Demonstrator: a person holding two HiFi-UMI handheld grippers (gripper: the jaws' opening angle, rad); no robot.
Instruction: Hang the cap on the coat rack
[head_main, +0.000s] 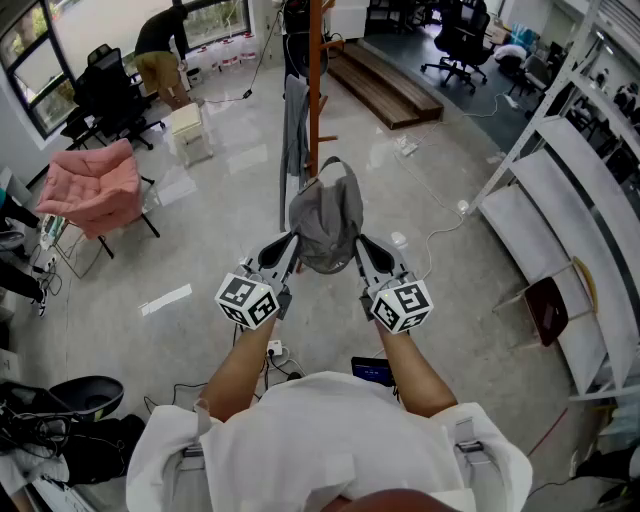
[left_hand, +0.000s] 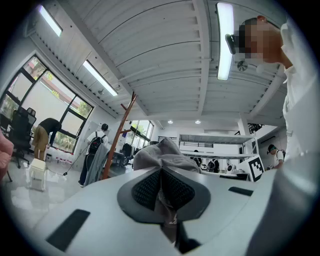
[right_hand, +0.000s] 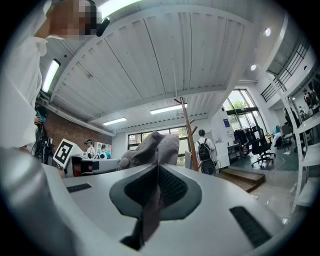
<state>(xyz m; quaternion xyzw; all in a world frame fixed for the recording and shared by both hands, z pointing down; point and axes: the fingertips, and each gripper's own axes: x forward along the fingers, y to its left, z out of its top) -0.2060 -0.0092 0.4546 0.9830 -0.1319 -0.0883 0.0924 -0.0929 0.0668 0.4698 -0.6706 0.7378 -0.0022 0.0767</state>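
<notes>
- Both tongs are clamped shut on cloth: the left gripper (head_main: 287, 247) has its jaws pressed together on a fold of grey fabric, and the right gripper (head_main: 362, 250) pinches the opposite edge in the same way.
- Between them is the soft grey fabric cap (head_main: 326, 215), held up in the air above the pale glossy floor (head_main: 230, 200), its crown bulging away from the person.
- Beyond the cap stands the tall orange-brown wooden coat rack (head_main: 314, 90). A long grey garment (head_main: 293, 130) is draped on its left side, and the cap is not yet on any peg.
- Off to the left sits a pink padded armchair (head_main: 90, 185), and white metal shelving (head_main: 560, 200) runs along the right.
</notes>
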